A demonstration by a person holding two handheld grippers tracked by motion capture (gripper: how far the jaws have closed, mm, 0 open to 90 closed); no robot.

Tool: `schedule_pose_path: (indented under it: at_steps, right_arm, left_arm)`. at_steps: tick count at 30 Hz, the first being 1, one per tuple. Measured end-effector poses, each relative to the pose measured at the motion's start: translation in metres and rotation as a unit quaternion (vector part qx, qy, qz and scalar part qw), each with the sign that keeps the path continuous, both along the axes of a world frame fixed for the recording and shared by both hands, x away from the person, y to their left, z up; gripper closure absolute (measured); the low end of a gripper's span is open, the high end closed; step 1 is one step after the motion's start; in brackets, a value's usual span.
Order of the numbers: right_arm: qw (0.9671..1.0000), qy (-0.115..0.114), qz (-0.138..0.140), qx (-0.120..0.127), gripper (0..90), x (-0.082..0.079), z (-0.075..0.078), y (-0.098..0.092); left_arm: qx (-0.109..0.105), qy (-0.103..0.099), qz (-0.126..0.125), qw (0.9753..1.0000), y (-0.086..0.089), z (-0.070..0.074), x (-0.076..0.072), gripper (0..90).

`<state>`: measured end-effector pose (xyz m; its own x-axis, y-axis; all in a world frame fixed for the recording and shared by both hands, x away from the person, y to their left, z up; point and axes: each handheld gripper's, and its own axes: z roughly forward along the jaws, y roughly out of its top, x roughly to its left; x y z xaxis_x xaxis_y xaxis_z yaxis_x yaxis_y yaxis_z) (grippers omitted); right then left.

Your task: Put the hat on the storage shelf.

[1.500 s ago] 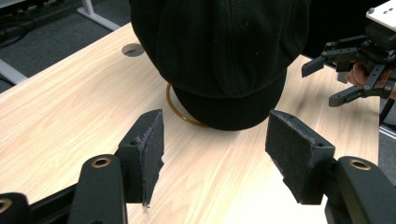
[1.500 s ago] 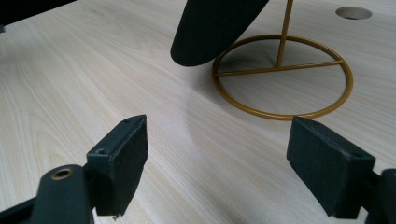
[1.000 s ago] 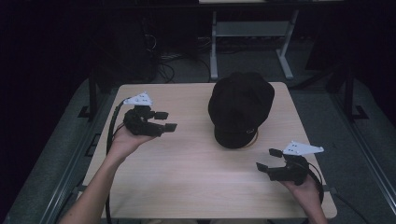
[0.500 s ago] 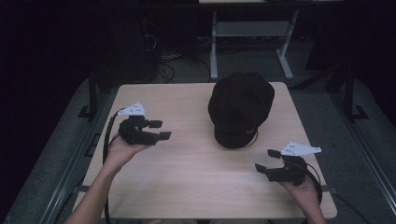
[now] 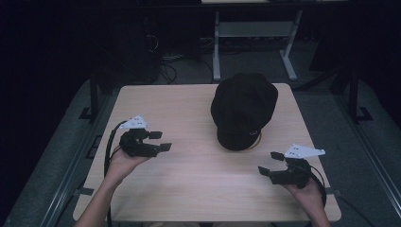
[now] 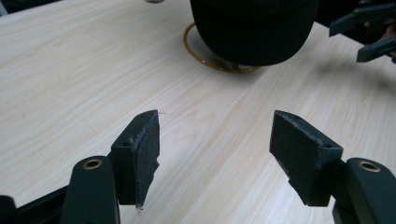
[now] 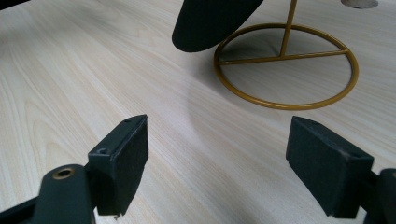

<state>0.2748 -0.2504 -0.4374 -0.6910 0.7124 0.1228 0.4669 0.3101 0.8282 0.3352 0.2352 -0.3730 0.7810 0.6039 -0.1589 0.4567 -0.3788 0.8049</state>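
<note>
The black cap (image 5: 243,108) is sitting on a gold wire stand (image 7: 286,65) toward the far right part of the table (image 5: 189,189), crown away from the person, brim tipping down toward the near edge. In the high view only a sliver of the stand's ring is peeking out under the brim.

Left gripper (image 5: 161,141) — hovering over the left half of the table, jaws standing wide apart with nothing between them, pointing across toward the cap. In the left gripper view the cap (image 6: 254,28) is lying ahead and slightly right of the jaw gap, well apart from the pads (image 6: 144,154).

Right gripper (image 5: 270,162) — hovering near the front right corner, jaws likewise spread and empty, pointing left and slightly away from the person. In the right gripper view the brim (image 7: 210,21) is hanging ahead and above the gap, the ring of the stand resting on the table just right of it.

Judgement: the right gripper is looking the nearer of the two — the brim is facing it almost directly, while the left one is having to cross bare table. The cap's long axis is running front to back, so a pinch on the brim's near edge from the right seems the shorter approach; the stand's upright rod (image 7: 289,23) is sitting behind the brim and could snag a deep reach.
</note>
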Motion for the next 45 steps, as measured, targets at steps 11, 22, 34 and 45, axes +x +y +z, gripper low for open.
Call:
schedule_pose_path:
  at_steps: [11, 22, 34, 45]
  right_arm:
    - [1.0000, 0.001, 0.001, -0.004, 21.1, 0.000, 0.000, 0.000]
    - [1.0000, 0.002, 0.004, -0.007, 21.3, 0.000, -0.001, 0.002]
    - [0.9999, 0.002, 0.006, -0.015, 21.3, 0.000, -0.002, 0.003]
    - [0.9997, 0.004, 0.013, -0.021, 21.5, -0.003, -0.003, 0.004]
  left_arm:
    - [-0.002, 0.004, 0.019, 0.9998, 0.011, -0.022, -0.011, 32.1]
    - [-0.006, 0.007, 0.035, 0.9994, 0.019, -0.041, -0.021, 31.9]
    - [0.004, 0.002, 0.039, 0.9992, 0.018, -0.052, -0.030, 29.2]
    - [0.040, -0.021, 0.033, 0.9984, 0.016, -0.063, -0.039, 28.4]
